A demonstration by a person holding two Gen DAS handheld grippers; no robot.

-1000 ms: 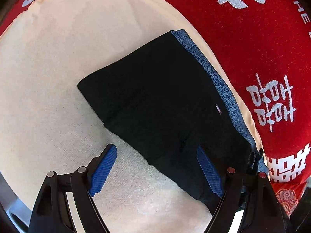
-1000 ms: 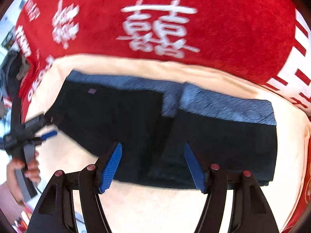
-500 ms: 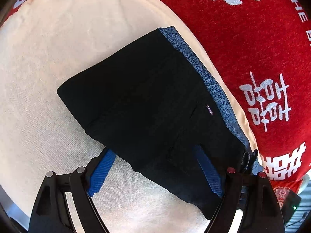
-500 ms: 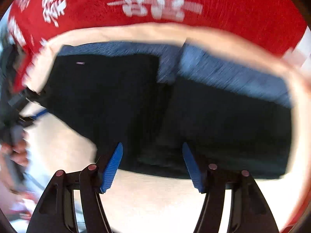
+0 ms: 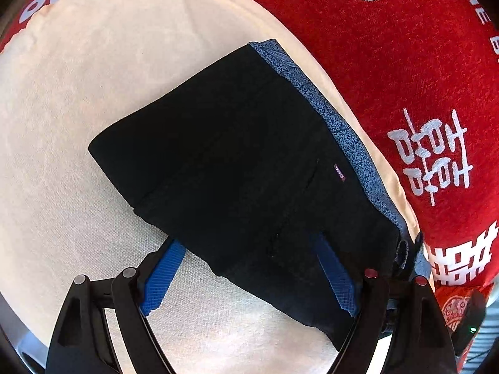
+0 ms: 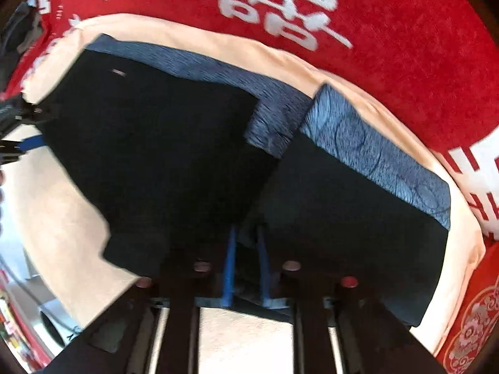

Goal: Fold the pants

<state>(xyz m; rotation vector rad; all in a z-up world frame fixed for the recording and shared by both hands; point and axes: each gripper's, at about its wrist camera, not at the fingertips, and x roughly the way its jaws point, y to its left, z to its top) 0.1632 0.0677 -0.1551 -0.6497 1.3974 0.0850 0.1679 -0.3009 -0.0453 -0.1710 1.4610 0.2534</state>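
Note:
Dark pants (image 5: pixel 218 162) with a blue patterned waistband lie folded on a cream cloth (image 5: pixel 62 93). My left gripper (image 5: pixel 246 240) is open and straddles the near corner of one leg; its left pad (image 5: pixel 159 277) meets the hem edge and its right pad (image 5: pixel 333 274) lies over the fabric. In the right wrist view the pants (image 6: pixel 156 143) spread across the frame. My right gripper (image 6: pixel 246 233) points down at the middle of their lower edge, shut on a pinch of dark fabric between its blue pads. The left gripper (image 6: pixel 18 131) shows at the far left edge.
A red blanket (image 5: pixel 405 46) with white characters lies beyond the waistband, under the cream cloth (image 6: pixel 62 218). The same red blanket (image 6: pixel 405 46) fills the top of the right wrist view. Floor and clutter show at the lower left of that view.
My right gripper came down onto the pants' lower edge and its jaws went from wide apart to shut on the fabric. The left gripper edged slightly onto the hem and stayed open.

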